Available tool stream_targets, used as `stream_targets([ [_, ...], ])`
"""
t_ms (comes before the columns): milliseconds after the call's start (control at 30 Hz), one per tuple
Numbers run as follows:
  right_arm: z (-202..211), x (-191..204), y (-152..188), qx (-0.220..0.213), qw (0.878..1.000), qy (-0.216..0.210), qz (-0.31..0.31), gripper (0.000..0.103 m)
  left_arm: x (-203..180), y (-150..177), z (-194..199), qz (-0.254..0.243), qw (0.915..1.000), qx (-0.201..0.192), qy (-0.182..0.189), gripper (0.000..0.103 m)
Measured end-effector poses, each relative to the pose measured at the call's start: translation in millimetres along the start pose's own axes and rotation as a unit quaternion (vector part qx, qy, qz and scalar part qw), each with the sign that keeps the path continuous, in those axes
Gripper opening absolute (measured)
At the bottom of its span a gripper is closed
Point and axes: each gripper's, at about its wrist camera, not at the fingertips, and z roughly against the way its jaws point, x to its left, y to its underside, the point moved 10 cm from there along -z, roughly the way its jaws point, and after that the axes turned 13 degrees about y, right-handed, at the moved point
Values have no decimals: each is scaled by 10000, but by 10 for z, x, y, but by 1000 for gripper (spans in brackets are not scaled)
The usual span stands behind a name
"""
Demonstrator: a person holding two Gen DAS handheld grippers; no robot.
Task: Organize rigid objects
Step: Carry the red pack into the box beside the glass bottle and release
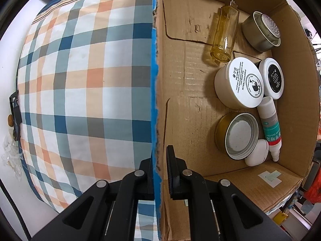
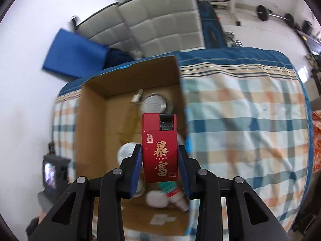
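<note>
An open cardboard box [image 1: 180,64] lies on a plaid bedspread [image 1: 80,90]. My left gripper [image 1: 158,170] is shut on the box's left wall, which has a blue outer face. In the box lie a yellow clear bottle [image 1: 222,34], a grey tin [image 1: 260,33], a white cream jar [image 1: 238,83], a black-lidded jar [image 1: 272,78], a gold tin [image 1: 236,136], a white tube [image 1: 269,126] and a white round case [image 1: 257,152]. My right gripper [image 2: 159,158] is shut on a red lighter [image 2: 159,147] and holds it above the box [image 2: 90,124].
The plaid bedspread [image 2: 250,130] extends right of the box. A grey padded headboard [image 2: 156,20] and a blue mat [image 2: 76,58] lie beyond it. Barbells [image 2: 274,16] stand on the floor at the far right. A white wall [image 1: 8,80] borders the bed.
</note>
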Motion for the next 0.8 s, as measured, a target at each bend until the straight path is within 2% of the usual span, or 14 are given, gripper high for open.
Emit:
stream_targets([
  [167,83,288,124,27,9997,-184,186,37,0,2,8,4,10000,-1,14,5],
  [333,-19,380,148,146,9992,-307,230,37,-2,2,10,11,10000,-7,39,5],
  [533,-169,472,101,271,9983,-456,222,37,6,4,13,48,10000,-25,83,5],
  [800,-496,804,-65,478,9967,-625,198,37,15,3,22,76,9999,-20,100,5],
])
